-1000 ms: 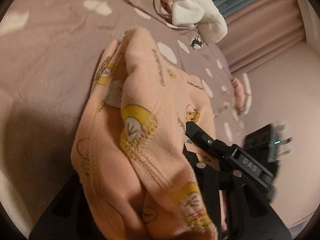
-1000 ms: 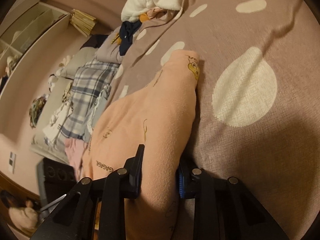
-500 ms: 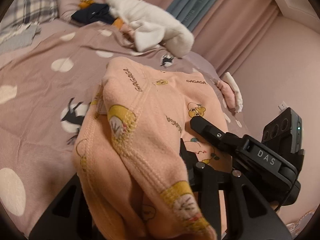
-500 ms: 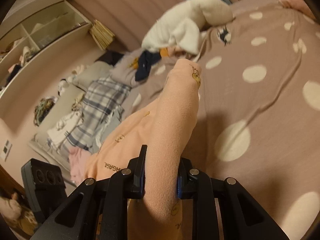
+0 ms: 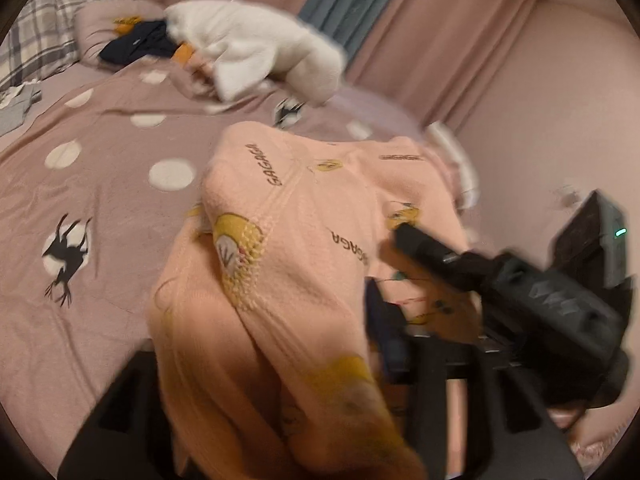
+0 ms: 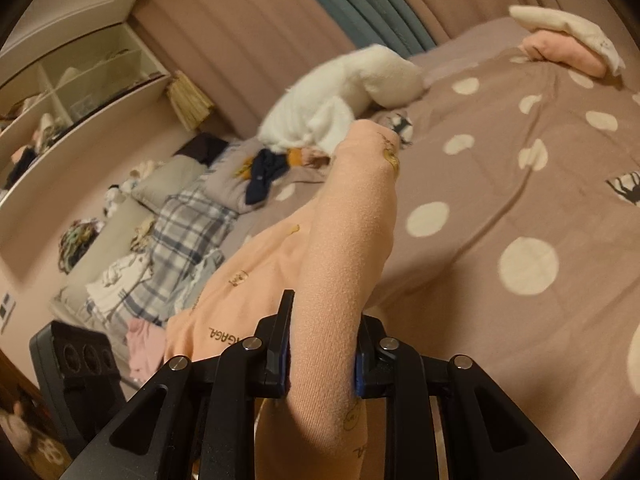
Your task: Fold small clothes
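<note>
The polka-dot bed (image 6: 520, 168) serves as folding surface. Above it hangs the peach printed baby garment (image 5: 304, 248), spread between both tongs for laying flat. Left tongs (image 5: 256, 360) and right tongs (image 6: 320, 344) are opening, cloth between their jaws.

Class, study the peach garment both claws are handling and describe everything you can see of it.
The peach garment is soft knit with a ribbed seam, printed with "GAGAGA" lettering and yellow cartoon birds. It hangs bunched and draped, lifted above the polka-dot bedspread. A rolled fold runs between the fingers of the right claw, whose jaws are opening. Cloth also covers the left claw, opening too; its left finger is hidden.
</note>
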